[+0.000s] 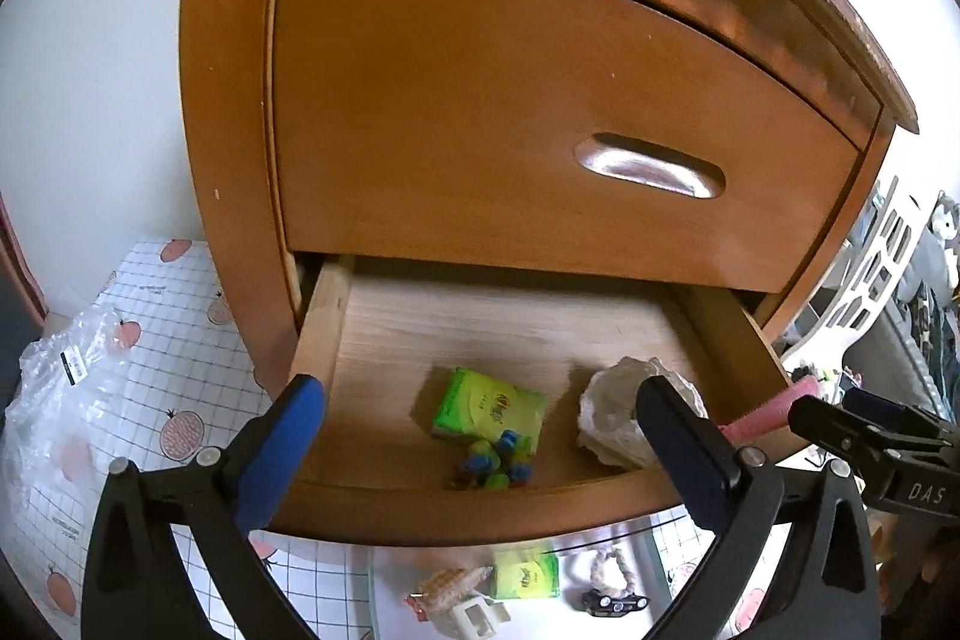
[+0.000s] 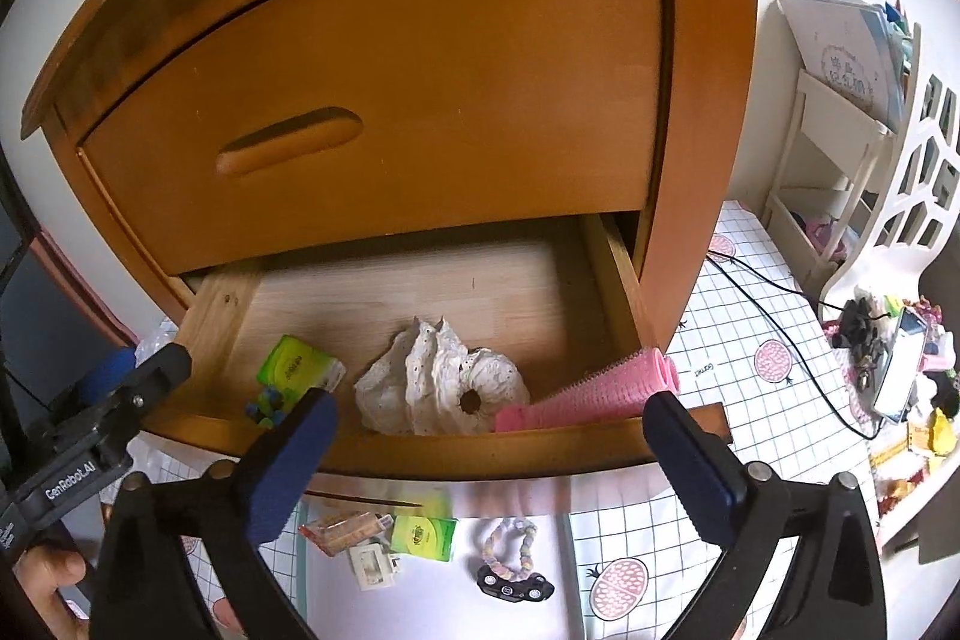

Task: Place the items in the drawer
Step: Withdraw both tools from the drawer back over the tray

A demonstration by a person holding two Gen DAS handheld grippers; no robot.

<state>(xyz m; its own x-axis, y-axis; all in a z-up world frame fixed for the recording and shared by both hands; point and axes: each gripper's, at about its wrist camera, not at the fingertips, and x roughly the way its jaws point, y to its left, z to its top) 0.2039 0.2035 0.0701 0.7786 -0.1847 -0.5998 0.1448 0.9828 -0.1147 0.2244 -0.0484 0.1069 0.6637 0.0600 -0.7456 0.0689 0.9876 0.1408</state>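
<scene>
Both tools, left [image 1: 480, 436] and right [image 2: 489, 445], gape empty above the drawer [image 2: 480, 451]

Open bottom drawer [image 2: 420, 445], floor mat [image 2: 720, 550] under it.

In your drawer lie a green tissue pack [image 1: 489, 403], small coloured toys [image 1: 495, 460], a white shell [image 2: 441, 379] and a pink roller [image 2: 600, 391]; on the mat, another tissue pack [image 2: 423, 535], a bracelet [image 2: 507, 544], perhaps a toy car [image 2: 516, 589].

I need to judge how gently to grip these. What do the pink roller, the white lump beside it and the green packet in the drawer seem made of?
Pink roller: probably plastic, matte, judging by its rows of small bristles and hollow end.
White lump: looks like soft fabric, crumpled into folds with small dots and a round hole.
Green packet: a thin glossy printed wrapper, likely plastic film; its contents cannot be seen.
</scene>
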